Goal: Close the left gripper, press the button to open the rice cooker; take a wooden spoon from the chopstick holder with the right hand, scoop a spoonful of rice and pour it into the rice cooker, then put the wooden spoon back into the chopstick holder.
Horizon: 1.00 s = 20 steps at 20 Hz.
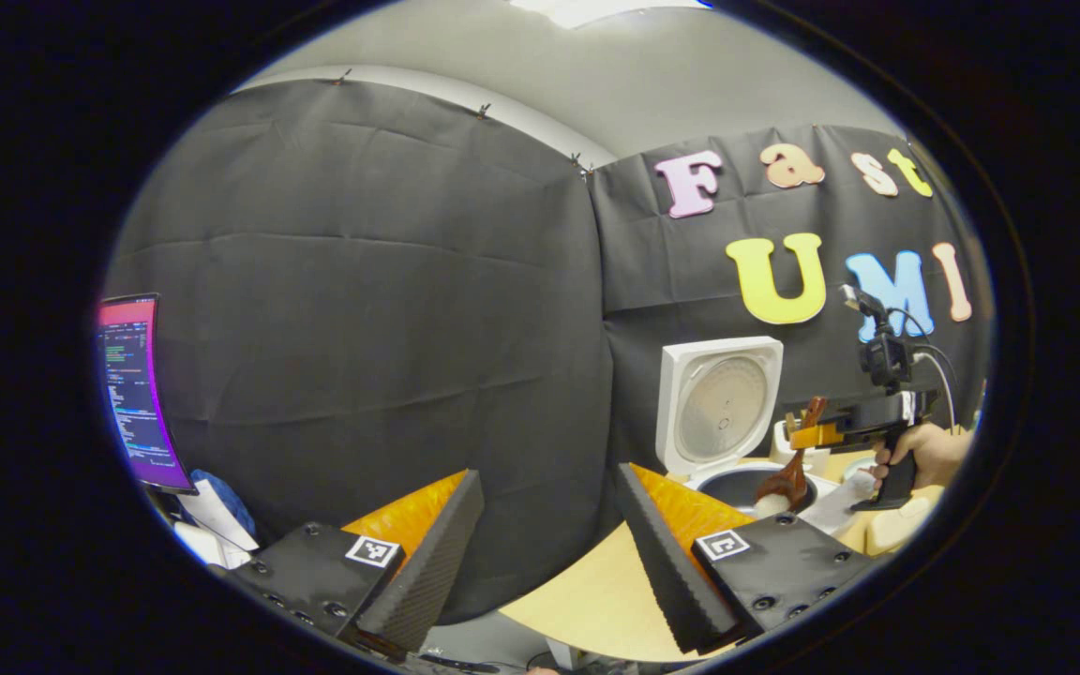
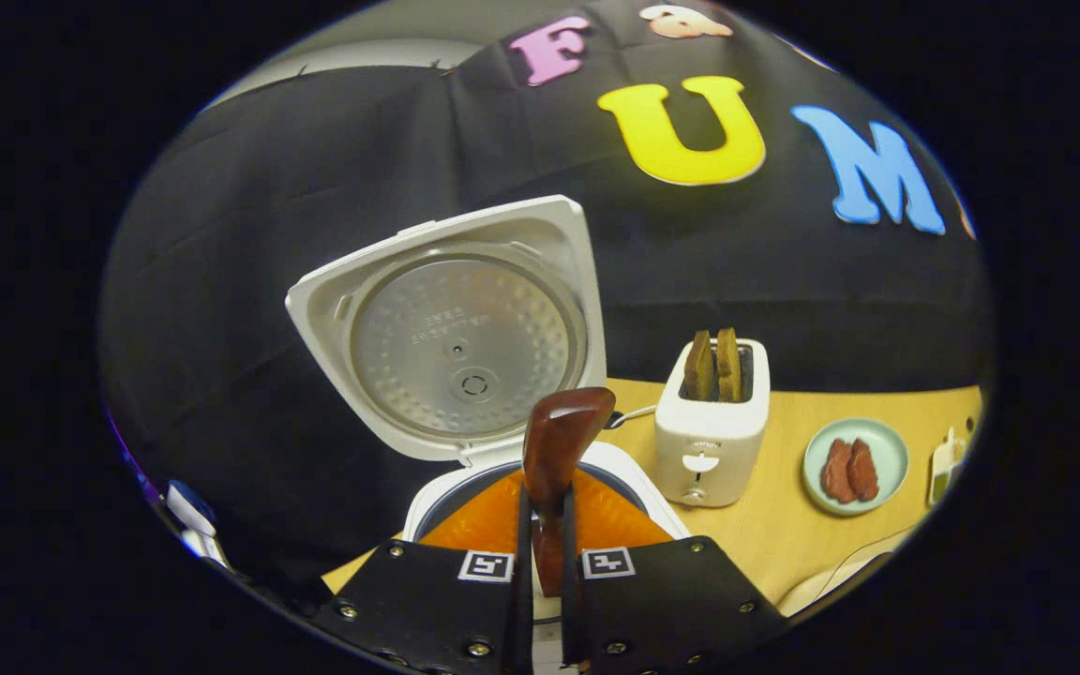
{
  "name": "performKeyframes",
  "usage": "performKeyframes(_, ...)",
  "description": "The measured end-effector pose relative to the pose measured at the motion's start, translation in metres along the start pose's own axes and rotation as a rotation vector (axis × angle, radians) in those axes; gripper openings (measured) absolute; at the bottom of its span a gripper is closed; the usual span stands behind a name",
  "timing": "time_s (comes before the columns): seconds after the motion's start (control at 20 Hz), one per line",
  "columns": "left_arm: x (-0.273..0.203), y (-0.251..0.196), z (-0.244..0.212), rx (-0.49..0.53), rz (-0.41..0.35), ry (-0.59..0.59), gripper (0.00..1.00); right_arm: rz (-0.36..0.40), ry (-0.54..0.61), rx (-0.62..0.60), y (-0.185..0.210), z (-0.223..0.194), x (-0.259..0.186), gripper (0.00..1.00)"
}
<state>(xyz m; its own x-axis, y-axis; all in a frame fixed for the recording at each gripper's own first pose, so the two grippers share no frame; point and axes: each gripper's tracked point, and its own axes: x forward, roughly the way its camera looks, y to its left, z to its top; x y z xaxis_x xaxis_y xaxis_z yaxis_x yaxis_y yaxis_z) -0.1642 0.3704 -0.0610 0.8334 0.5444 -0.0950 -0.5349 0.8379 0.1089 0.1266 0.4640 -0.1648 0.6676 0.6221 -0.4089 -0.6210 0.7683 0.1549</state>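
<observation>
Spoon tipped over the open rice cooker

Right gripper (image 2: 540,562) fingers clench the wooden spoon (image 2: 559,441) by its stiff, light, smooth handle, low centre, over the rice cooker (image 1: 723,412); a firm mid-handle hold seems wise. Left gripper (image 1: 549,544) fingers spread, empty.

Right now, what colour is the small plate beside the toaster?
Pale green plate, seen best in the right gripper view.

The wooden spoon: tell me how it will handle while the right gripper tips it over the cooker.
The spoon looks rigid, so it likely won't flex. Its glossy handle may slip or twist between the right gripper's fingers, which pinch only a narrow part. With the bowl hanging low over the cooker, loose rice will probably spill fast.
</observation>
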Motion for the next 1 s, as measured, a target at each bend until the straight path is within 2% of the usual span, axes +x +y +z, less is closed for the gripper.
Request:
performKeyframes(0.15,0.0,-0.001,0.002,0.002,-0.003,-0.004,1.0,-0.021,-0.034,-0.157,0.007,0.008,-0.004,0.12)
performKeyframes(0.45,-0.004,-0.005,0.008,-0.001,-0.012,-0.012,1.0,-0.066,-0.156,-0.367,0.011,0.036,-0.023,0.12)
performKeyframes(0.5,-0.005,-0.006,0.01,-0.001,-0.015,-0.015,0.94,-0.067,-0.179,-0.386,0.013,0.042,-0.028,0.12)
performKeyframes(0.55,-0.006,-0.007,0.013,0.001,-0.02,-0.017,0.99,-0.065,-0.201,-0.395,0.013,0.047,-0.032,0.12)
performKeyframes(0.7,-0.01,-0.014,0.022,0.012,-0.039,-0.033,1.0,-0.053,-0.232,-0.357,0.013,0.06,-0.05,0.12)
performKeyframes(0.75,-0.01,-0.017,0.026,0.014,-0.048,-0.039,0.98,-0.049,-0.234,-0.321,0.008,0.063,-0.056,0.12)
performKeyframes(0.85,-0.005,-0.03,0.031,0.012,-0.069,-0.046,0.93,-0.042,-0.229,-0.223,-0.007,0.07,-0.071,0.12)
performKeyframes(1.0,0.002,-0.054,0.034,0.004,-0.101,-0.052,0.93,-0.026,-0.236,-0.05,-0.035,0.084,-0.095,0.12)
